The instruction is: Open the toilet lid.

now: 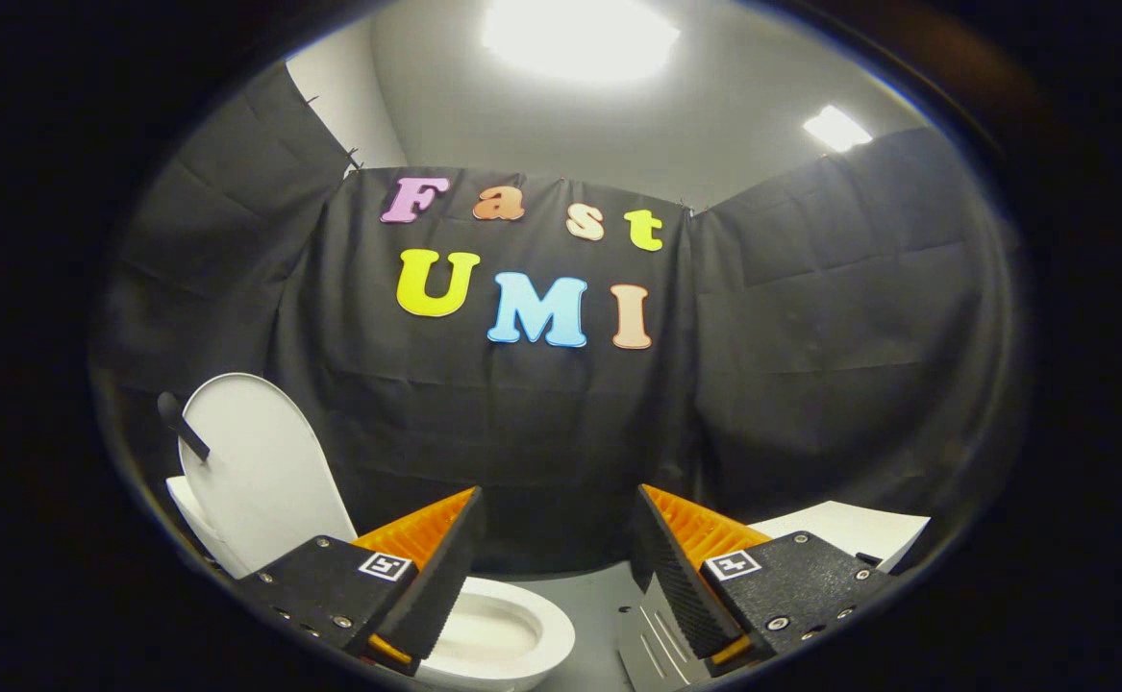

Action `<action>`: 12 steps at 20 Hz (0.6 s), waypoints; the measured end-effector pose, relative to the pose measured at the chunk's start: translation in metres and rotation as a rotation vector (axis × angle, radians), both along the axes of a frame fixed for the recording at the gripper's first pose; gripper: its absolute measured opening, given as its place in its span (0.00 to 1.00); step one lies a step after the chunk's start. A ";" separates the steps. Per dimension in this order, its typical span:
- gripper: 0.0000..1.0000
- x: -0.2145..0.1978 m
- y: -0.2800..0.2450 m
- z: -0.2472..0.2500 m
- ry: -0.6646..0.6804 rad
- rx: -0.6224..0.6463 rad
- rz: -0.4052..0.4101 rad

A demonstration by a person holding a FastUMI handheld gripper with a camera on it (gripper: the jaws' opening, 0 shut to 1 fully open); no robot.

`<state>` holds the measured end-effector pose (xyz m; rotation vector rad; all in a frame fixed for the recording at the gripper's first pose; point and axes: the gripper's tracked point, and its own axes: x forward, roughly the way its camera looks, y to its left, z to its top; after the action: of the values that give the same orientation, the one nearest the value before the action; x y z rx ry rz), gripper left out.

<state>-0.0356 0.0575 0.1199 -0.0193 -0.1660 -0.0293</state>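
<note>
The white toilet lid (258, 476) stands raised upright to the left of my left finger, with a dark handle (183, 426) sticking out near its upper left edge. Below it the white bowl (498, 636) lies uncovered, partly hidden behind my left finger. My gripper (551, 567) is open, with a wide gap between the fingers and nothing in it. It sits apart from the lid, to the lid's right, and points toward the black cloth wall.
A white flat surface (849, 533) shows beyond my right finger. A metal grille-like piece (652, 644) lies on the pale floor (589, 601) between the fingers. Black cloth walls close in the booth on three sides, with bright ceiling lights above.
</note>
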 end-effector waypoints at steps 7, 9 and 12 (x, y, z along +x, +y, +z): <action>0.95 0.002 -0.033 -0.033 0.005 0.062 -0.032; 0.95 0.001 -0.035 -0.040 0.006 0.064 -0.041; 0.95 0.001 -0.036 -0.058 0.033 0.046 -0.057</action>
<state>-0.0348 0.0213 0.0624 0.0213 -0.1321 -0.0898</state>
